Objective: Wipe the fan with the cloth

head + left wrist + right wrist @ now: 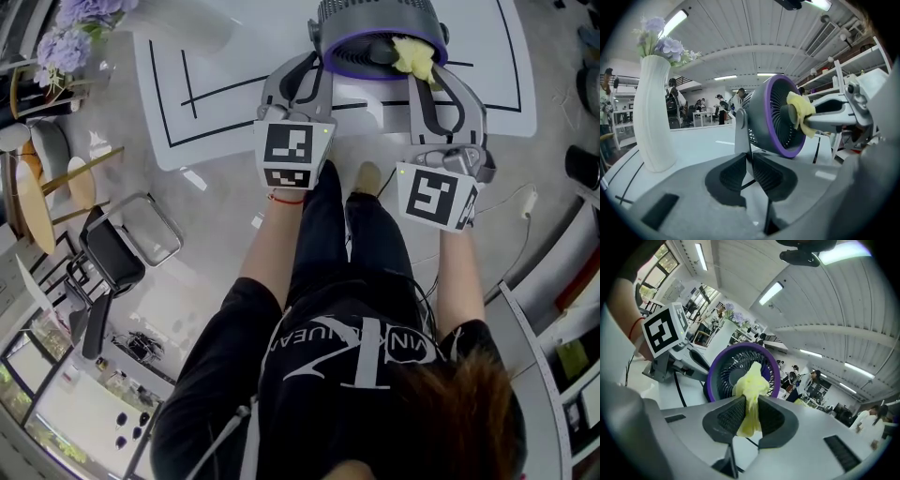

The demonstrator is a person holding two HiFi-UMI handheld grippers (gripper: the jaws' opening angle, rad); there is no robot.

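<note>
Since a small fan (375, 37) would likely slide or swivel on the white counter (225, 66) under pressure, your left gripper (750, 169) has its jaws closed on the fan's stand (742, 136), bracing it. Your right gripper (749, 414) has its jaws clamped on the yellow cloth (751, 380), with a bunched end poking forward so fabric rather than plastic meets the dark grille (725, 377) inside the purple ring (710, 376). That end touches the grille near the hub. The white vase (651, 117) stands well apart on your left.
</note>
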